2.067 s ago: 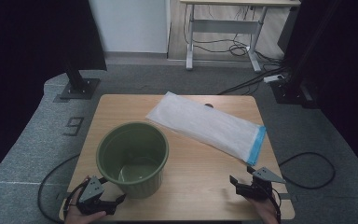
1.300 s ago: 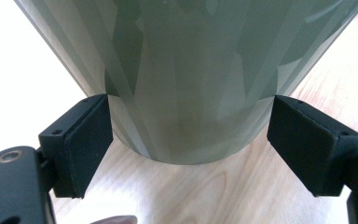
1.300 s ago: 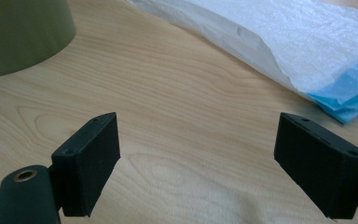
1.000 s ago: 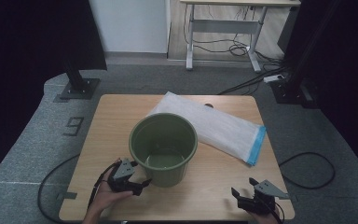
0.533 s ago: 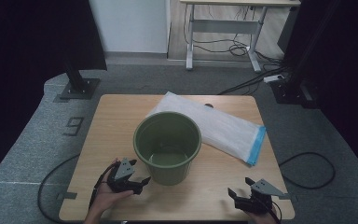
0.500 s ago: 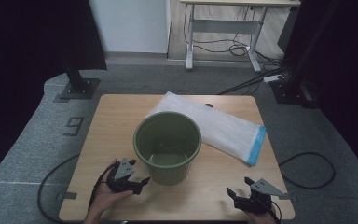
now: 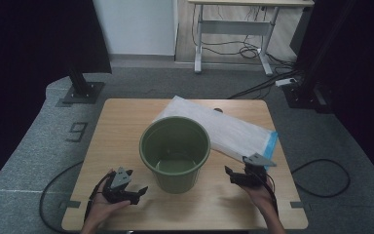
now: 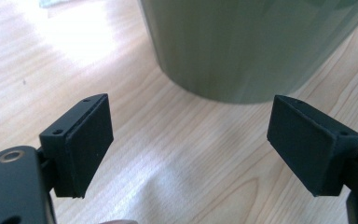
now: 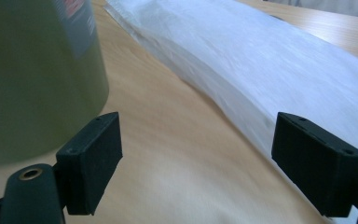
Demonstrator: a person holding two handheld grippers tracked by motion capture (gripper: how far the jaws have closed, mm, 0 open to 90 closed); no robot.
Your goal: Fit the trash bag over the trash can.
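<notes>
While the green bucket (image 7: 175,153) stands mid-table, I hold my left gripper (image 7: 135,192) spread wide near its base and my right gripper (image 7: 234,174) released between bucket and white bag (image 7: 224,129).

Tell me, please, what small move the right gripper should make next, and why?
Probably ease the right gripper forward toward the near edge of the white bag. Its jaws stand wide open with nothing between them, and in the right gripper view the bag lies just ahead of them, flat on the table, beside the green bucket. The left gripper is open too.
</notes>
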